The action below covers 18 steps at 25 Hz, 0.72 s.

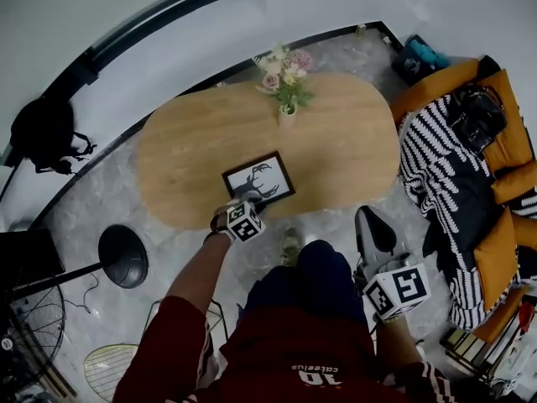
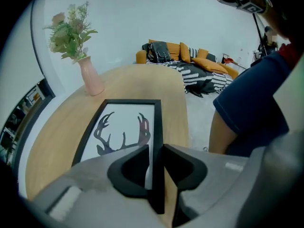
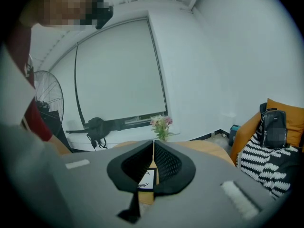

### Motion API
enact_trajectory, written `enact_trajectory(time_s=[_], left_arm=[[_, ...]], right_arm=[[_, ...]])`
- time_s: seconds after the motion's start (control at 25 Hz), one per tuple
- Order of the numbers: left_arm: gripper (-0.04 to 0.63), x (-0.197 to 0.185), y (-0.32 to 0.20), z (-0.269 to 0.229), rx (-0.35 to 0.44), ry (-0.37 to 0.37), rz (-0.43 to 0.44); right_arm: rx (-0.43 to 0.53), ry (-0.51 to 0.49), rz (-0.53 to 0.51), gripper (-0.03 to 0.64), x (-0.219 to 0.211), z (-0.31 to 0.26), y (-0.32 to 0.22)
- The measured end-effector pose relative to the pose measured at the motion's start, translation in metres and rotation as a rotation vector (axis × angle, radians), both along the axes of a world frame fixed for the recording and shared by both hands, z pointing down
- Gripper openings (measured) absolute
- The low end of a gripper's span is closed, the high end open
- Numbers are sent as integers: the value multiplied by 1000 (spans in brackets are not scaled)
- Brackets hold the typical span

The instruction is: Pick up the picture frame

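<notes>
Presently on record, with every place given from the table point(image 1: 352, 141):

Item 1: picture frame point(image 1: 258, 180). Black border, white print of an antlered deer's head. It lies flat on the table, close to the edge nearest you and about midway along it.

Item 2: your left gripper point(image 2: 156, 151). It is angled steeply down over the table's near edge. The jaws are clamped on the frame's black border by the corner closest to you, one pad on the print side and the other outside.

Item 3: your right gripper point(image 3: 153, 145). It is held off the table, short of its near edge and well apart from the frame. The jaws are together with nothing between them.

Item 4: vase point(image 1: 286, 117). Pink, holding pale flowers point(image 1: 285, 70). It stands upright at the table's far edge, beyond the frame and apart from it.

Item 5: striped blanket point(image 1: 436, 175) over orange cushions point(image 1: 503, 233), past the table's right-hand end.

Item 6: round stand point(image 1: 123, 256). Black, on the floor off the table's left-hand end.

Item 7: backpack point(image 1: 42, 133). Dark, well beyond the table's left-hand end.
</notes>
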<state>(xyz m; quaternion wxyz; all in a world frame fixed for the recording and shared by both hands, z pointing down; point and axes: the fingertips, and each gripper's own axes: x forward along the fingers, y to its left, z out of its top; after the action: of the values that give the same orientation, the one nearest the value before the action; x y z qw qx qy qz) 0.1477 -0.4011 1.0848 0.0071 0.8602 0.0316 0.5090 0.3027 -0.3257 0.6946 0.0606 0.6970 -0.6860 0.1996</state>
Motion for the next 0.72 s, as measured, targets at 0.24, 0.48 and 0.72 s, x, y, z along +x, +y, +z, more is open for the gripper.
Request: enact_trajectory(time_s=[0.24, 0.48, 0.72], left_arm=[[67, 1, 7, 0, 13, -2, -1], [66, 3, 0, -16, 4, 26, -52], [67, 3, -14, -60, 16, 71, -138]], right_arm=[[-8, -13, -8, -5, -4, 2, -1], [-16, -11, -22, -5, -5, -3, 3], [-27, -27, -24, -4, -5, -20, 8]])
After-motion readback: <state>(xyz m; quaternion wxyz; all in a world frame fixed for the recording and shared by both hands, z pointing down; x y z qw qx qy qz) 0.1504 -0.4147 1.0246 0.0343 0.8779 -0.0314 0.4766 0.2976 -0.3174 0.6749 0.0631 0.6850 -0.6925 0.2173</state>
